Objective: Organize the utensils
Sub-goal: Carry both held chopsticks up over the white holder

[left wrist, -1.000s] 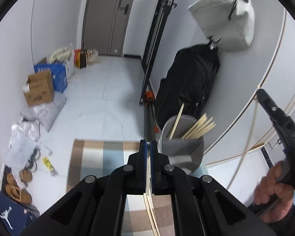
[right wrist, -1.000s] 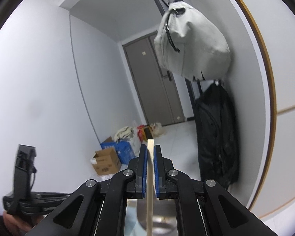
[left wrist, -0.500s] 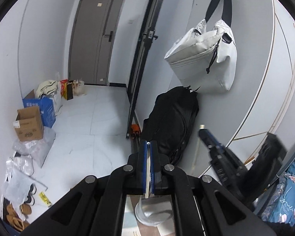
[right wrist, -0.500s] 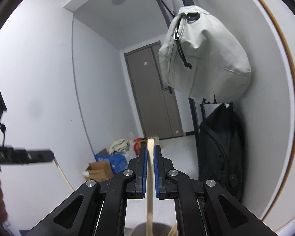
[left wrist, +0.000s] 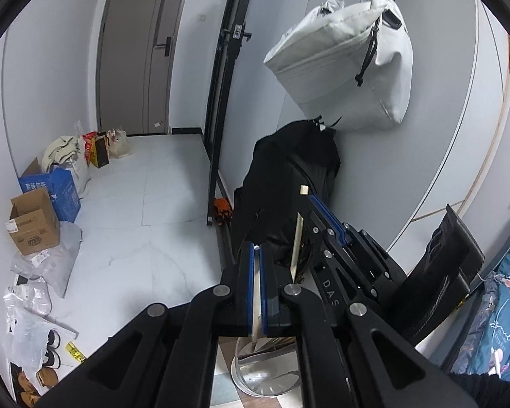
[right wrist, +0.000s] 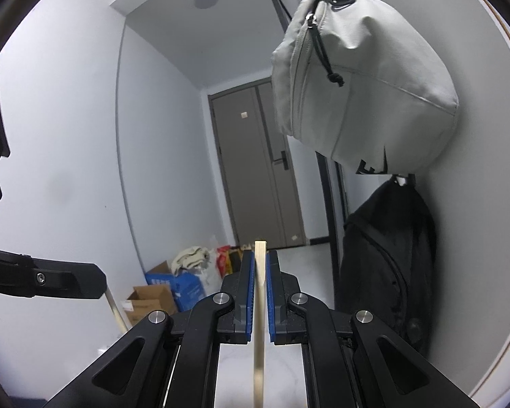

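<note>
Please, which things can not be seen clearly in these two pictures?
- Left wrist view: the grey holder is mostly hidden under the left tool; its contents cannot be counted.
- Right wrist view: the lower end of the chopstick in the right tool is cut off by the bottom edge.
- Box labels: too small to read.

Left gripper (left wrist: 257,285) angled downward, jaws clamped tight on thin wooden stick (left wrist: 256,309). Right gripper (right wrist: 261,289) held level, jaws closed on upright wooden stick (right wrist: 259,312). Right gripper seen just right of left one, in left wrist view, fingers crossing close.
</note>
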`<action>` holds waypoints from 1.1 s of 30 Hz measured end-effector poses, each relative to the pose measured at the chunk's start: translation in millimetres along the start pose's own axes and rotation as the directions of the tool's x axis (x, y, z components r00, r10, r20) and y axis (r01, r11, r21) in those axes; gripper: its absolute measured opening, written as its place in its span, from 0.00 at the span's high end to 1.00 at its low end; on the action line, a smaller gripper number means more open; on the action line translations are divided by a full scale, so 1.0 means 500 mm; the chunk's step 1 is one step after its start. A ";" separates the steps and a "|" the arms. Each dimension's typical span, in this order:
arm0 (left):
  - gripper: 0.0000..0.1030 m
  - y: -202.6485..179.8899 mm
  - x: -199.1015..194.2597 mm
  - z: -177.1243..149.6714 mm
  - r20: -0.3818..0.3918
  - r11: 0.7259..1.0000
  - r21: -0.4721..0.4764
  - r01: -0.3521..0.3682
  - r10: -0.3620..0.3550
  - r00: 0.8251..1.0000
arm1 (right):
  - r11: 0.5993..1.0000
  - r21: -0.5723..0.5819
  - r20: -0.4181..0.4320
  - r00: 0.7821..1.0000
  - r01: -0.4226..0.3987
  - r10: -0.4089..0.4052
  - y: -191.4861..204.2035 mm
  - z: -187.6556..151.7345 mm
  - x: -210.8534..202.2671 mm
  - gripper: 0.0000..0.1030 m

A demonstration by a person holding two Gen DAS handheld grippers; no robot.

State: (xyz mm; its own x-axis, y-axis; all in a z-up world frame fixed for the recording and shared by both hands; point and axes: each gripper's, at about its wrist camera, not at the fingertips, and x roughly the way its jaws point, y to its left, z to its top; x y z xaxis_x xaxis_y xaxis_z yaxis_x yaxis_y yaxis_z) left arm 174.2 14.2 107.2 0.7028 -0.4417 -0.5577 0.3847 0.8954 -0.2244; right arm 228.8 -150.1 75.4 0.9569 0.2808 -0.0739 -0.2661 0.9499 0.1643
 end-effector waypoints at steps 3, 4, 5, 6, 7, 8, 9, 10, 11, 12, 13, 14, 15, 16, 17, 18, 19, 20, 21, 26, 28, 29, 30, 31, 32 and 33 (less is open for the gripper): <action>1.00 0.005 0.012 -0.004 -0.013 1.000 -0.001 -0.004 0.004 1.000 | 1.000 -0.012 0.025 1.000 0.003 -0.003 0.008 -0.011 0.000 0.95; 1.00 0.008 0.012 -0.006 -0.013 1.000 -0.002 -0.005 0.005 1.000 | 1.000 -0.011 0.029 1.000 -0.001 0.001 0.009 -0.017 -0.001 0.95; 1.00 0.011 0.014 -0.009 -0.016 1.000 -0.002 -0.005 0.005 1.000 | 1.000 -0.011 0.031 1.000 0.003 -0.002 0.010 -0.019 0.002 0.95; 1.00 0.011 0.019 -0.007 -0.018 1.000 -0.006 -0.004 0.004 1.000 | 1.000 -0.008 0.032 0.999 0.008 -0.007 0.010 -0.023 0.001 0.95; 1.00 0.014 0.022 -0.008 -0.020 1.000 -0.011 -0.001 0.001 1.000 | 1.000 -0.001 0.027 1.000 0.006 -0.006 0.008 -0.027 0.002 0.95; 1.00 0.019 0.024 -0.011 -0.026 1.000 -0.014 0.000 0.000 1.000 | 1.000 0.001 0.023 1.000 0.007 -0.007 0.008 -0.029 0.004 0.95; 1.00 0.020 0.031 -0.009 -0.031 1.000 -0.018 0.001 -0.002 1.000 | 1.000 0.002 0.020 1.000 0.012 -0.012 0.007 -0.034 0.004 0.95; 1.00 0.023 0.033 -0.010 -0.035 1.000 -0.023 0.007 -0.008 0.999 | 1.000 0.003 0.018 1.000 0.013 -0.013 0.003 -0.035 0.008 0.95; 1.00 0.025 0.035 -0.011 -0.035 1.000 -0.026 0.011 -0.012 0.999 | 1.000 0.002 0.014 1.000 0.014 -0.014 0.002 -0.040 0.008 0.95; 1.00 0.024 0.036 -0.011 -0.032 1.000 -0.026 0.010 -0.011 0.999 | 1.000 0.001 0.011 1.000 0.017 -0.017 0.001 -0.043 0.010 0.95; 1.00 0.024 0.038 -0.012 -0.032 1.000 -0.026 0.008 -0.009 0.999 | 1.000 0.001 0.007 1.000 0.017 -0.017 0.000 -0.045 0.011 0.95; 1.00 0.025 0.040 -0.014 -0.034 1.000 -0.026 0.008 -0.009 0.999 | 1.000 0.001 0.005 1.000 0.016 -0.016 -0.001 -0.047 0.013 0.95; 1.00 0.023 0.043 -0.013 -0.040 1.000 -0.027 0.010 -0.011 0.999 | 1.000 -0.003 0.006 1.000 0.016 -0.016 -0.001 -0.049 0.013 0.95; 1.00 0.022 0.043 -0.014 -0.041 1.000 -0.027 0.009 -0.011 0.999 | 1.000 -0.009 0.003 1.000 0.013 -0.013 0.000 -0.051 0.011 0.95; 1.00 0.021 0.044 -0.016 -0.042 1.000 -0.027 0.011 -0.012 0.999 | 1.000 -0.011 0.001 1.000 0.012 -0.012 0.000 -0.053 0.012 0.95; 1.00 0.020 0.044 -0.017 -0.045 1.000 -0.025 0.015 -0.016 0.999 | 1.000 -0.012 -0.002 1.000 0.009 -0.009 -0.001 -0.054 0.014 0.95; 1.00 0.018 0.044 -0.019 -0.045 1.000 -0.022 0.015 -0.016 0.999 | 1.000 -0.012 -0.012 1.000 0.004 -0.004 -0.001 -0.057 0.015 0.95; 1.00 0.014 0.044 -0.019 -0.046 1.000 -0.017 0.013 -0.014 0.999 | 1.000 -0.013 -0.018 1.000 0.002 -0.002 0.000 -0.058 0.014 0.95; 1.00 0.015 0.047 -0.020 -0.047 1.000 -0.015 0.013 -0.014 0.999 | 1.000 -0.013 -0.024 1.000 -0.002 0.002 0.001 -0.060 0.013 0.95; 1.00 0.013 0.053 -0.028 -0.056 1.000 -0.008 0.025 -0.026 0.998 | 1.000 0.001 -0.067 0.998 -0.014 0.014 -0.003 -0.071 -0.002 0.95; 1.00 0.010 0.059 -0.031 -0.062 1.000 0.002 0.029 -0.029 0.998 | 1.000 0.005 -0.083 0.996 -0.025 0.025 -0.009 -0.074 -0.008 0.95; 1.00 0.010 0.060 -0.031 -0.066 0.999 -0.005 0.040 -0.040 0.997 | 1.000 0.000 -0.087 0.996 -0.027 0.027 -0.010 -0.073 -0.008 0.95; 1.00 0.013 0.061 -0.032 -0.070 0.999 -0.011 0.046 -0.046 0.996 | 0.999 -0.006 -0.096 0.995 -0.036 0.035 -0.010 -0.073 -0.012 0.95; 1.00 0.013 0.062 -0.032 -0.075 0.999 -0.015 0.048 -0.049 0.996 | 0.999 -0.010 -0.108 0.993 -0.044 0.042 -0.011 -0.074 -0.016 0.95; 1.00 0.013 0.063 -0.032 -0.077 0.999 -0.018 0.050 -0.051 0.996 | 0.999 -0.008 -0.116 0.992 -0.051 0.049 -0.012 -0.075 -0.019 0.95; 1.00 0.012 0.065 -0.032 -0.082 0.998 -0.021 0.053 -0.054 0.995 | 0.998 -0.003 -0.130 0.990 -0.060 0.059 -0.014 -0.077 -0.022 0.95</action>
State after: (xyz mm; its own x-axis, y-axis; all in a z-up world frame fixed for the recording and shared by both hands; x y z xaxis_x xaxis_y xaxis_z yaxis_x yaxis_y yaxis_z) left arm 189.6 6.1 75.1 0.6295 -0.4834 -0.6083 0.4086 0.8719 -0.2700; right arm 215.5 -154.6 37.0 0.9163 0.3520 -0.1908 -0.3233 0.9316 0.1659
